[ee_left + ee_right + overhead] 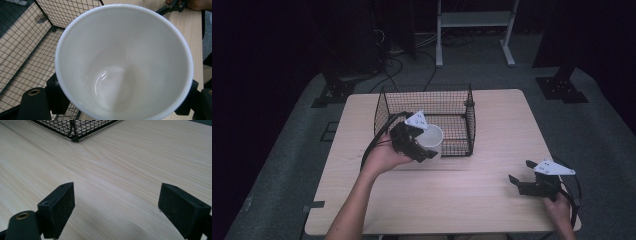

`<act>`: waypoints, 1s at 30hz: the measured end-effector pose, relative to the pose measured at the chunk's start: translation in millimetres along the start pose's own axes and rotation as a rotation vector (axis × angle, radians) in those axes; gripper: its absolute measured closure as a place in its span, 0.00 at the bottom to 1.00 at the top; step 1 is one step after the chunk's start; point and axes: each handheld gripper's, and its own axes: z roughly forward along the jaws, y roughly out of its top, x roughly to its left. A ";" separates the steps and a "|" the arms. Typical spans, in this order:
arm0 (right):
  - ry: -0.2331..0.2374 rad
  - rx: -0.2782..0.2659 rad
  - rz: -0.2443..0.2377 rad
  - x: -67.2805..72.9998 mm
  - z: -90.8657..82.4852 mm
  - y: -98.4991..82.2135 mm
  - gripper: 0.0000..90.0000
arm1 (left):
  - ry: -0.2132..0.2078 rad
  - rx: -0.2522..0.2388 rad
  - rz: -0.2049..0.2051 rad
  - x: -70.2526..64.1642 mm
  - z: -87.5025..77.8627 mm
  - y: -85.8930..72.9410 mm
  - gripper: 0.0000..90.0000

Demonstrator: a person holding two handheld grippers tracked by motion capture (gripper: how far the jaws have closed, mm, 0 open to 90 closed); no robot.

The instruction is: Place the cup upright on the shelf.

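**Clearance around basket**

Wire basket (426,120) blocks the table's (452,200) far centre; its walls stand upright, top open. White cup (432,141) in left gripper (424,150) sits at the near wall. Near and right tabletop bare; right gripper (522,176) well apart.

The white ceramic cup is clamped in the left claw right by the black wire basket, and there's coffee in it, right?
Not quite: the white ceramic cup is empty, as the left gripper view shows. The left claw does clamp it beside the black wire basket.
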 end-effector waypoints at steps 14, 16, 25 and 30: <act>0.000 -0.001 0.004 -0.4 -0.1 0.0 0.15 | 0.006 0.003 0.002 22.5 -14.5 17.5 0.23; 0.000 -0.001 0.004 -0.4 -0.1 0.0 0.15 | 0.013 0.003 -0.003 27.3 -15.8 20.6 0.23; 0.000 -0.003 0.004 -0.6 -0.2 -0.1 0.15 | 0.029 0.009 -0.020 44.1 -17.5 27.1 0.23; -0.001 -0.004 0.005 -0.6 -0.3 -0.1 0.15 | 0.037 0.022 -0.038 56.3 -13.6 29.7 0.23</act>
